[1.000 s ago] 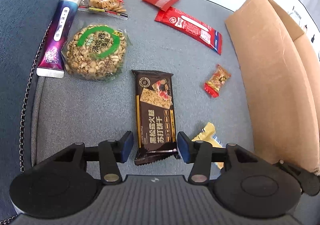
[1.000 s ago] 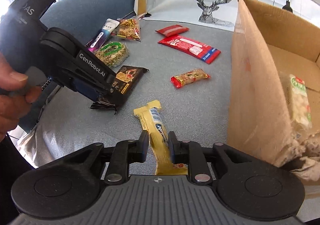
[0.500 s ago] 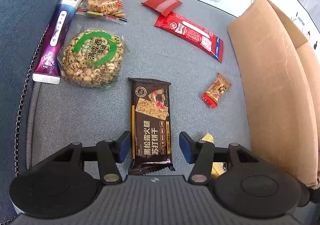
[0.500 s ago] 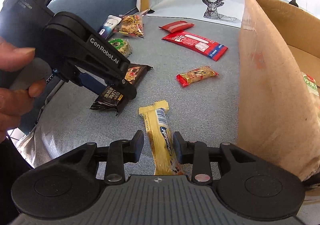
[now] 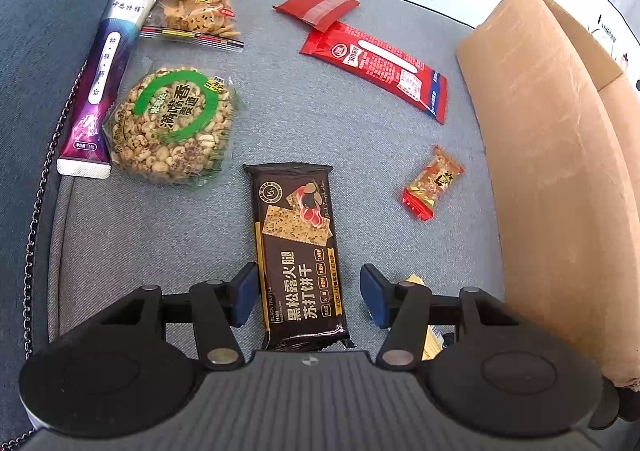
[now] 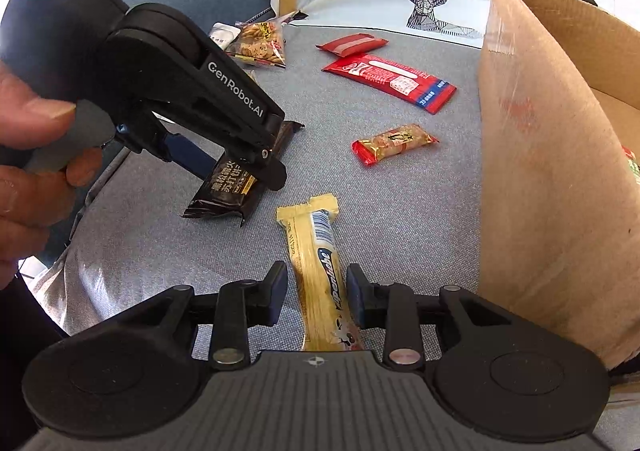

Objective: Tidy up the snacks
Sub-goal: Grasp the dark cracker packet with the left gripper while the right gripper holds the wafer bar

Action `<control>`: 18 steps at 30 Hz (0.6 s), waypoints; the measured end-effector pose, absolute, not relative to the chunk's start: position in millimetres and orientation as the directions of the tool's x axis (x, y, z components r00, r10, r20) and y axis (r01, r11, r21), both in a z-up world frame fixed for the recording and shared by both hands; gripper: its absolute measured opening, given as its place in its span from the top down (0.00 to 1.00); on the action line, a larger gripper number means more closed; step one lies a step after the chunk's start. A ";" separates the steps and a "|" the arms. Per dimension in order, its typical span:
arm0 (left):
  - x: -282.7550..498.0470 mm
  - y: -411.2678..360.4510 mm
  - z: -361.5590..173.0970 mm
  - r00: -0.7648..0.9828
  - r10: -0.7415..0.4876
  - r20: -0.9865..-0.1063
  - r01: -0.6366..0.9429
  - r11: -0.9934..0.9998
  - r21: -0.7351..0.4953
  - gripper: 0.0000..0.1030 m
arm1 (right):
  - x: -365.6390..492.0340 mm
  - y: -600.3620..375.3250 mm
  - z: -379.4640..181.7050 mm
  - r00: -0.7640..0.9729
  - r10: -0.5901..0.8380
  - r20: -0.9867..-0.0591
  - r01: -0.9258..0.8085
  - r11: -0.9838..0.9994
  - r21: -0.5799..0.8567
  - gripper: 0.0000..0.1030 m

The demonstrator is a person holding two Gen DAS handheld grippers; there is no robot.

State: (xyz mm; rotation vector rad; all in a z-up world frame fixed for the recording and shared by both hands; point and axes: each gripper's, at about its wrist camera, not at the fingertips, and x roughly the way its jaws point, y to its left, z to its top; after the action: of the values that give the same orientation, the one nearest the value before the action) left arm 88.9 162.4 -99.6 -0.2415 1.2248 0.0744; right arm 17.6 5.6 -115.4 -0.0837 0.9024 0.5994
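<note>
Left wrist view: a cardboard box point(image 5: 560, 171) stands along the right side of the grey cushion point(image 5: 160, 251). Away from the box lies a dark cracker pack point(image 5: 298, 251), its near end between the spread fingers of the left gripper point(image 5: 308, 293), untouched. Nearer the box, the yellow bar point(image 6: 320, 275) lies between the right gripper point(image 6: 316, 293) fingers, parted just wider than it.

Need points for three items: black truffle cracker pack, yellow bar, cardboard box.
black truffle cracker pack point(image 5: 298, 247): left wrist view, middle of the printed front.
yellow bar point(image 6: 320, 271): right wrist view, mid-wrapper, between the open fingers.
cardboard box point(image 5: 552, 171): left wrist view, bare outer side wall.
</note>
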 end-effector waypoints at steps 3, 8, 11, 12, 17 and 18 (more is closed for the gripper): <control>89.5 160.5 -100.5 0.340 -0.070 -0.938 -0.181 0.974 -0.139 0.42 | 17.7 6.6 -116.7 0.471 0.452 -0.758 -0.523 0.835 0.174 0.67; 89.4 160.3 -101.3 0.338 -0.066 -0.939 -0.180 0.975 -0.134 0.42 | 17.8 6.7 -117.3 0.472 0.451 -0.757 -0.523 0.835 0.172 0.67; 89.5 160.1 -101.7 0.337 -0.064 -0.939 -0.179 0.975 -0.130 0.42 | 17.2 7.4 -117.0 0.475 0.449 -0.757 -0.524 0.835 0.167 0.67; 89.7 160.1 -101.8 0.337 -0.063 -0.939 -0.178 0.976 -0.129 0.42 | 17.0 7.5 -116.8 0.476 0.448 -0.757 -0.524 0.835 0.165 0.67; 90.0 159.5 -101.9 0.335 -0.056 -0.940 -0.172 0.978 -0.120 0.42 | 17.4 7.3 -117.1 0.480 0.444 -0.757 -0.519 0.839 0.164 0.67; 90.1 159.4 -102.0 0.335 -0.056 -0.941 -0.171 0.978 -0.119 0.43 | 17.5 7.3 -117.2 0.480 0.443 -0.757 -0.519 0.839 0.162 0.67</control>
State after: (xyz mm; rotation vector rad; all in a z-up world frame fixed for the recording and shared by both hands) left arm 90.1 159.4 -102.0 -0.2102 1.2296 0.0759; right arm 17.5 7.3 -117.2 -0.0930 0.8943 0.5880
